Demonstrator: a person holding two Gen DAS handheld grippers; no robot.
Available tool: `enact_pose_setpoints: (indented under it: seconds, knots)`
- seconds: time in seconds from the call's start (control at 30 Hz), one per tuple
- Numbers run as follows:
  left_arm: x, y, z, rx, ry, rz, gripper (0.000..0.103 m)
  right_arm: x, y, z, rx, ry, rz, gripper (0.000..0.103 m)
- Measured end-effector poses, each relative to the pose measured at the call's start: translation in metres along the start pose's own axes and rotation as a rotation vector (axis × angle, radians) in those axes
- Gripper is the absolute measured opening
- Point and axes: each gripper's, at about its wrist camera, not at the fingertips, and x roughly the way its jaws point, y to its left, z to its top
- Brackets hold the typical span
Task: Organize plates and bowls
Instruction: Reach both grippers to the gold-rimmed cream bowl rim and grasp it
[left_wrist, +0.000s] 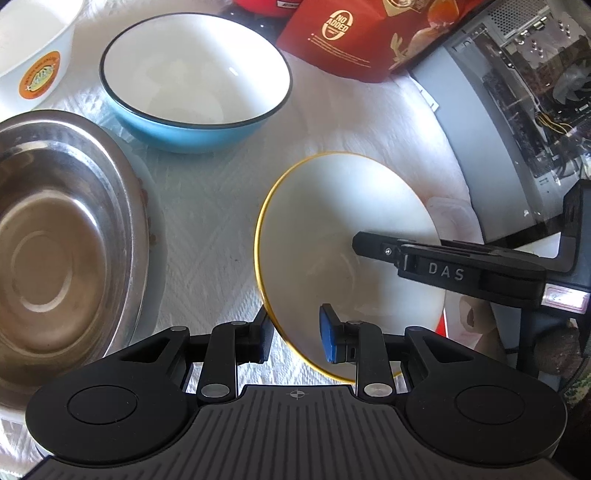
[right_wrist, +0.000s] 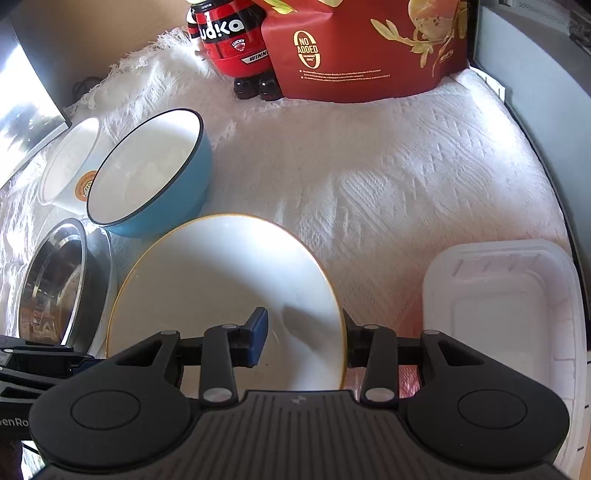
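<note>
On the white cloth of the desk (right_wrist: 369, 177), close in front of the blue bowl (right_wrist: 155, 177), a white bowl with a yellow rim (right_wrist: 221, 295) was tipped up between two tools. The right tool (right_wrist: 306, 338) had one finger inside the bowl and one outside, clenched on the rim on its side. The left tool (left_wrist: 295, 338) straddled the rim on the far side the same way, with a blue pad inside the bowl. Its pads looked close to the rim, but I could not tell for sure that they were pressing on it.

I thought the step in hand was carrying this bowl to a pile. It looked lifted and tilted, not sitting flat. The task seemed only partly done, since the bowls were spread out and not yet nested.

The next move, I guessed, would be to bring the bowl over another bowl that could hold it, perhaps the blue bowl, level it, and set it down gently. Both tools would have to move together, or the bowl could slip or twist.

I counted four bowls. One was the yellow-rimmed bowl. One was the blue bowl. One was a white bowl with an orange sticker (right_wrist: 74, 166), just behind the blue bowl. One was a steel bowl (left_wrist: 55, 236), just to the left of the blue bowl, and a plate seemed to lie under it. One clear plastic tray (right_wrist: 506, 310) sat well to the right of the blue bowl. One red bag (right_wrist: 369, 51) and one red toy helmet (right_wrist: 232, 40) stood far behind it.
</note>
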Motion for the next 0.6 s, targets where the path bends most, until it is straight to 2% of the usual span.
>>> enact_pose_setpoints:
  seconds: [0.27, 0.43, 0.6]
  knots:
    - [-0.009, -0.004, -0.002, 0.053, -0.030, 0.002, 0.026, -0.003, 0.001, -0.007, 0.004, -0.021, -0.040, 0.039]
    - [-0.025, -0.003, -0.005, 0.089, -0.072, 0.002, 0.026, -0.018, 0.008, -0.005, -0.032, -0.094, -0.089, 0.039]
    - [-0.054, 0.003, -0.005, 0.101, -0.149, -0.019, 0.026, -0.033, 0.020, 0.002, -0.079, -0.169, -0.153, 0.039]
